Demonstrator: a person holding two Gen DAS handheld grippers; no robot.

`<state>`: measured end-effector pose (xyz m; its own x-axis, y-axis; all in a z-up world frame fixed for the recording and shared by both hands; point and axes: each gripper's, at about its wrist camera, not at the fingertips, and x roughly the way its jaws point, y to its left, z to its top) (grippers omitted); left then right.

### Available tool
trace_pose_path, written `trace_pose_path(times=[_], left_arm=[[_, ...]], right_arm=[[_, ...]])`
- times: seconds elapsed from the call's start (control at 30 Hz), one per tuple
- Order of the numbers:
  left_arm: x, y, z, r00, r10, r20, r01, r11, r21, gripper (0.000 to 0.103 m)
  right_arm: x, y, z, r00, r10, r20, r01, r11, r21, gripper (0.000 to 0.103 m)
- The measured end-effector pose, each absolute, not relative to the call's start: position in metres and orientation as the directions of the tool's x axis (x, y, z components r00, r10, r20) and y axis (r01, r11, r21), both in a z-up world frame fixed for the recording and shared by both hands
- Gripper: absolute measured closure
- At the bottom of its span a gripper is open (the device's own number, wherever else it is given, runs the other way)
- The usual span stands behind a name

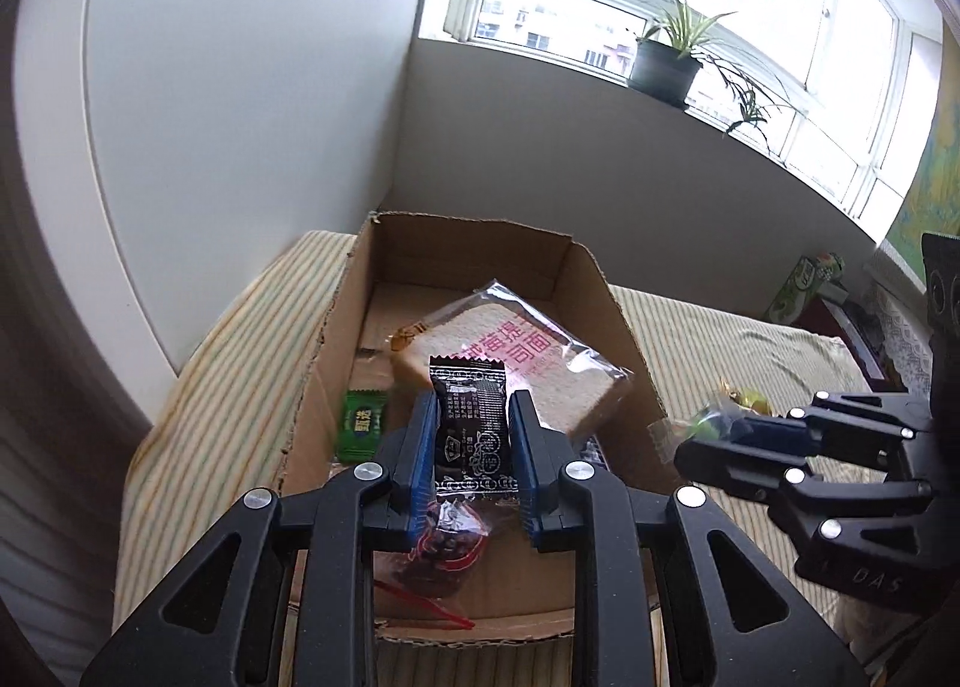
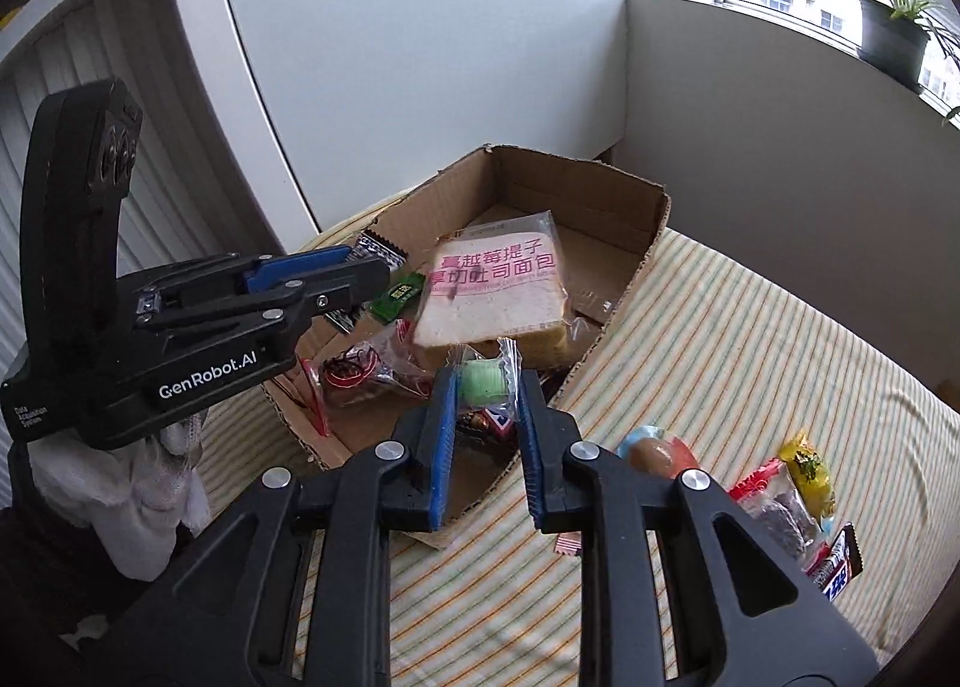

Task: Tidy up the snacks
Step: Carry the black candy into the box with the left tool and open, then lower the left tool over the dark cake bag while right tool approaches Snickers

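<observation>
An open cardboard box (image 1: 618,315) (image 2: 636,219) lies on a striped cloth. In it are a wrapped slice of bread (image 1: 516,351) (image 2: 498,285), a small green packet (image 1: 362,423) (image 2: 396,297) and a clear bag of dark red fruit (image 1: 447,543) (image 2: 354,375). My left gripper (image 1: 474,405) (image 2: 384,273) hangs over the box, shut on a black snack packet (image 1: 471,429). My right gripper (image 2: 487,374) (image 1: 690,447) is above the box's near right wall. A green sweet in a clear wrapper (image 2: 483,381) sits between its tips, and the pads stand slightly apart from it.
Several loose snacks lie on the striped cloth (image 2: 720,327) right of the box: a brown round one (image 2: 657,453), a yellow packet (image 2: 807,471) and a dark bar (image 2: 837,567). A white panel (image 1: 240,87) rises behind the box. A potted plant (image 1: 663,66) stands on the windowsill.
</observation>
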<state>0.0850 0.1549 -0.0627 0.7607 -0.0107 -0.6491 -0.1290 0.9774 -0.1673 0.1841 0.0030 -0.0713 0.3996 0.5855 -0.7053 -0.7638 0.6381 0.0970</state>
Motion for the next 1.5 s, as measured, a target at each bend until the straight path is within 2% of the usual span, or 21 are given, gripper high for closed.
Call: trace_pose_path(times=[0.03,0.07,0.1,0.17,0.27,0.37,0.47,0.63,0.8,1.07,1.13,1.2,1.33,1.5], left_arm=[[0.084,0.156,-0.062,0.762,-0.01,-0.648,-0.132,0.976,-0.171,0.08],[0.083,0.156,-0.061,0.764,-0.012,-0.645,-0.13,0.977,-0.172,0.076],[0.082,0.155,-0.06,0.766,-0.008,-0.643,-0.13,0.977,-0.168,0.071],[0.082,0.153,-0.059,0.769,-0.002,-0.639,-0.134,0.977,-0.164,0.062],[0.08,0.153,-0.056,0.777,-0.018,-0.629,-0.127,0.975,-0.184,0.062],[0.08,0.146,-0.051,0.787,-0.028,-0.617,-0.114,0.975,-0.189,0.062],[0.08,0.137,-0.045,0.796,-0.053,-0.602,-0.089,0.975,-0.203,0.062],[0.086,0.112,-0.044,0.793,-0.103,-0.6,-0.034,0.977,-0.212,0.062],[0.09,0.082,-0.047,0.778,-0.154,-0.609,0.04,0.98,-0.196,0.062],[0.092,0.046,-0.061,0.728,-0.233,-0.645,0.126,0.97,-0.208,0.062],[0.092,0.035,-0.064,0.718,-0.242,-0.653,0.148,0.969,-0.197,0.062],[0.091,0.024,-0.066,0.708,-0.255,-0.659,0.175,0.967,-0.186,0.062],[0.095,0.004,-0.076,0.666,-0.284,-0.69,0.217,0.958,-0.186,0.062],[0.104,-0.018,-0.088,0.624,-0.3,-0.722,0.246,0.952,-0.182,0.062]], right_arm=[[0.184,0.004,-0.072,0.401,0.582,-0.707,-0.764,0.639,0.093,0.069],[0.184,0.003,-0.072,0.407,0.582,-0.704,-0.76,0.643,0.092,0.056],[0.183,0.0,-0.071,0.412,0.586,-0.698,-0.756,0.647,0.097,0.048],[0.184,-0.009,-0.067,0.415,0.594,-0.689,-0.744,0.657,0.118,0.047],[0.19,-0.03,-0.061,0.422,0.605,-0.675,-0.712,0.682,0.166,0.046],[0.198,-0.059,-0.056,0.451,0.595,-0.665,-0.664,0.722,0.195,0.038],[0.207,-0.091,-0.054,0.497,0.553,-0.669,-0.601,0.775,0.194,0.036],[0.224,-0.142,-0.061,0.551,0.455,-0.699,-0.488,0.856,0.173,0.036],[0.24,-0.177,-0.072,0.548,0.425,-0.72,-0.428,0.882,0.195,0.036],[0.261,-0.193,-0.084,0.475,0.501,-0.724,-0.427,0.85,0.308,0.037],[0.266,-0.191,-0.089,0.458,0.508,-0.73,-0.431,0.845,0.318,0.039],[0.27,-0.193,-0.095,0.445,0.505,-0.74,-0.422,0.847,0.324,0.046],[0.273,-0.195,-0.105,0.424,0.499,-0.756,-0.421,0.848,0.323,0.05],[0.28,-0.187,-0.107,0.365,0.556,-0.746,-0.459,0.805,0.376,0.069]])
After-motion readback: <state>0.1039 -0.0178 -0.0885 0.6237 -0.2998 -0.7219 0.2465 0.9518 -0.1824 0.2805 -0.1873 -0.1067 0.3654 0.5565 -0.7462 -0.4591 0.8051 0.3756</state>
